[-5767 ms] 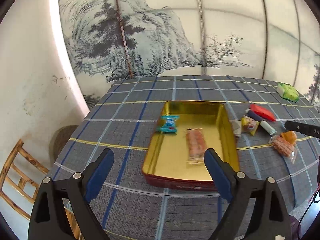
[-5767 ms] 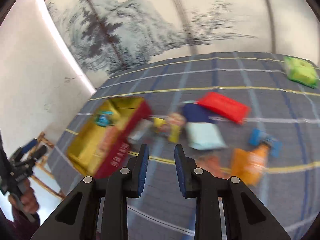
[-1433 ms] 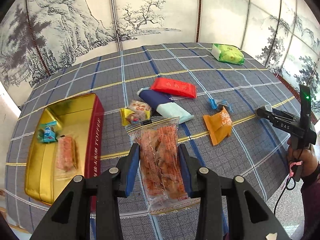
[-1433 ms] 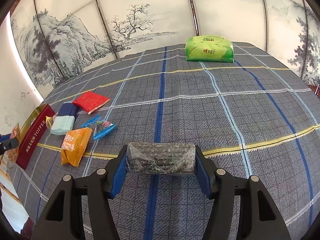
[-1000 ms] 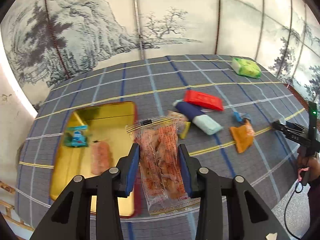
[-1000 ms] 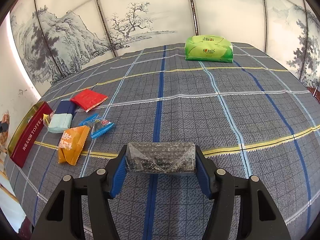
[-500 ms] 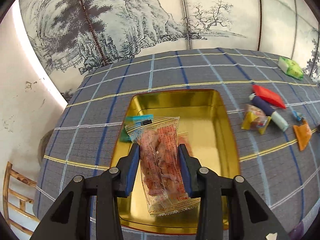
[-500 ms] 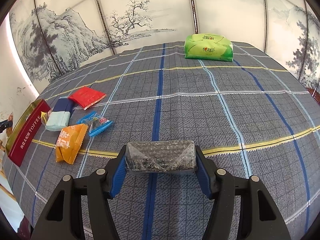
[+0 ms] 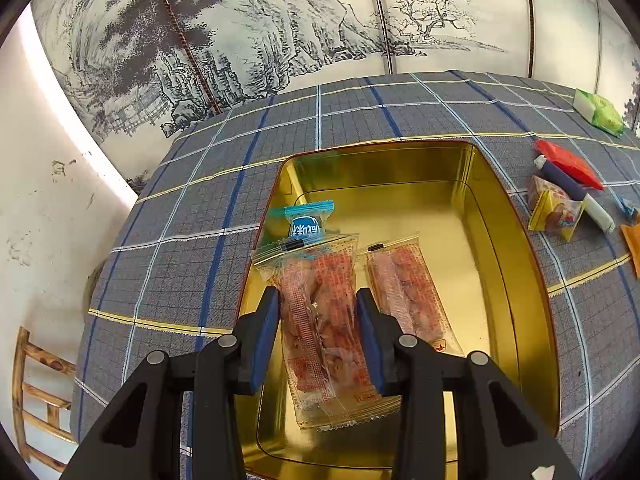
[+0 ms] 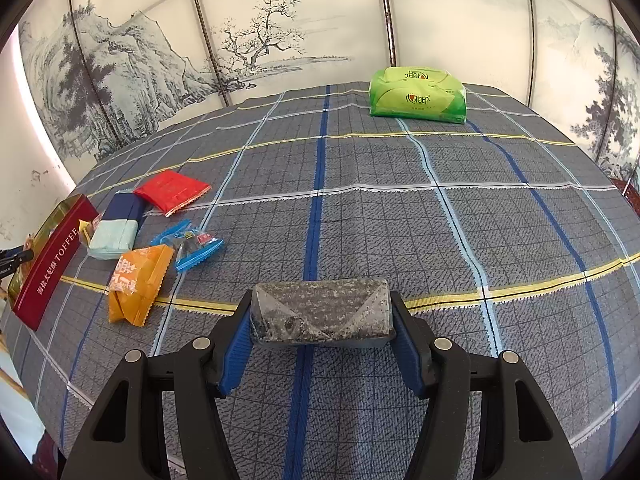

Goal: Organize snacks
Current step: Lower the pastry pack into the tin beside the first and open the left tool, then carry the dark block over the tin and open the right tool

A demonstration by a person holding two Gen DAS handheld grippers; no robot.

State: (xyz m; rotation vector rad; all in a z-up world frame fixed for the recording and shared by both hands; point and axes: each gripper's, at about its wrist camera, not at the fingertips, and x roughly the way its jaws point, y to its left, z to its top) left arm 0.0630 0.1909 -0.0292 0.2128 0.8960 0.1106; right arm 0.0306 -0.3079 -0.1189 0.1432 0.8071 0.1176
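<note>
The left gripper (image 9: 316, 336) points steeply down, its two blue-padded fingers (image 9: 265, 332) pressed against the sides of a clear snack packet (image 9: 320, 320) – a narrow grip. The right gripper (image 10: 320, 344) tilts down too, its jaws set wider, clamped on the ends of a grey wrapped bar (image 10: 320, 310)

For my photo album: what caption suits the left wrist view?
Left gripper holds a clear snack packet above the gold tin.
</note>
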